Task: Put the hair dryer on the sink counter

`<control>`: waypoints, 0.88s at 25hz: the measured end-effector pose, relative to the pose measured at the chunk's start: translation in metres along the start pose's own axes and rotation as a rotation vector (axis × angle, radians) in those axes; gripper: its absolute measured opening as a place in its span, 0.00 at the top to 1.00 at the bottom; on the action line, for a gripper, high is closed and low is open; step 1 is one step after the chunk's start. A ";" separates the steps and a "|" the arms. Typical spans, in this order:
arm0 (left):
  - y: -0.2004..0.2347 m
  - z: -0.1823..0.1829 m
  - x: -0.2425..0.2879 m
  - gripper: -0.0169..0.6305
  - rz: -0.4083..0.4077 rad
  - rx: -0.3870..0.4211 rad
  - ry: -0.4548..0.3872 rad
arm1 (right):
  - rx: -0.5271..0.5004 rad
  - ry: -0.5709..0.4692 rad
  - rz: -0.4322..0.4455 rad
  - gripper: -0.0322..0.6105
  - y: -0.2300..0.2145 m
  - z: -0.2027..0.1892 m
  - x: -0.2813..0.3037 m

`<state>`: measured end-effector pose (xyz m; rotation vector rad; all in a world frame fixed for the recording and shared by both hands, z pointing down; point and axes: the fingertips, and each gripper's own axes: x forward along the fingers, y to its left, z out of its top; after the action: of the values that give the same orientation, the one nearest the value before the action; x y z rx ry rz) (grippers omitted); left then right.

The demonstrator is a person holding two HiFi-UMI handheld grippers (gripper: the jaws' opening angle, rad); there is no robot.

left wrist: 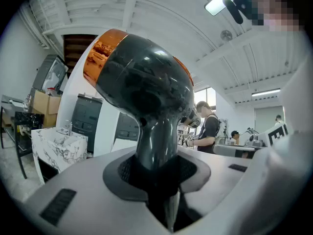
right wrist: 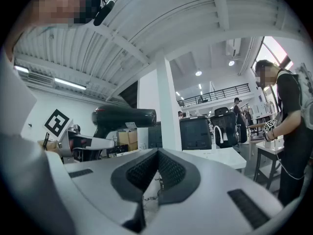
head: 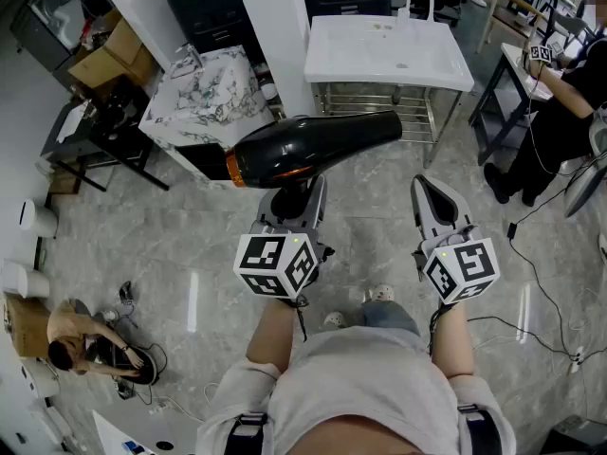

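The carrying step is judged to be in hand: the glossy black hair dryer with an orange rear ring [head: 313, 145] is held by its handle in the left gripper [head: 292, 195], whose jaws are clamped on that handle. The barrel lies crosswise beyond them. It hangs in the air over the grey stone floor [head: 190, 245], well short of the white rectangular sink counter on a metal frame [head: 365, 60] ahead. The right gripper [head: 429, 190] is carried beside it, its jaws drawn together on nothing. For the next move, the hair dryer would have to be brought forward over the bare white top, lowered until it rests, and only then released. One hair dryer, two grippers, one white sink counter and one marble-patterned sink unit [head: 204, 93] to its left are counted. Two other people are seen: a person in black [head: 569, 102] at the right edge and a crouched person [head: 71, 344] at lower left.
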<state>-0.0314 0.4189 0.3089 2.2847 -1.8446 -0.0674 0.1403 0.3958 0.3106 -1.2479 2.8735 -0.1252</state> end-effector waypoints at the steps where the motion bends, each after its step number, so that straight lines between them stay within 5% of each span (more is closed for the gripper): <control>1: 0.000 0.000 -0.001 0.77 0.000 0.001 -0.001 | 0.000 0.000 0.000 0.94 0.001 0.001 0.000; 22: -0.022 0.008 0.034 0.77 0.002 0.000 -0.024 | 0.001 -0.026 0.001 0.94 -0.038 0.010 0.008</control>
<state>-0.0041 0.3890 0.3002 2.2921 -1.8584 -0.0945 0.1634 0.3634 0.3033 -1.2382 2.8514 -0.1096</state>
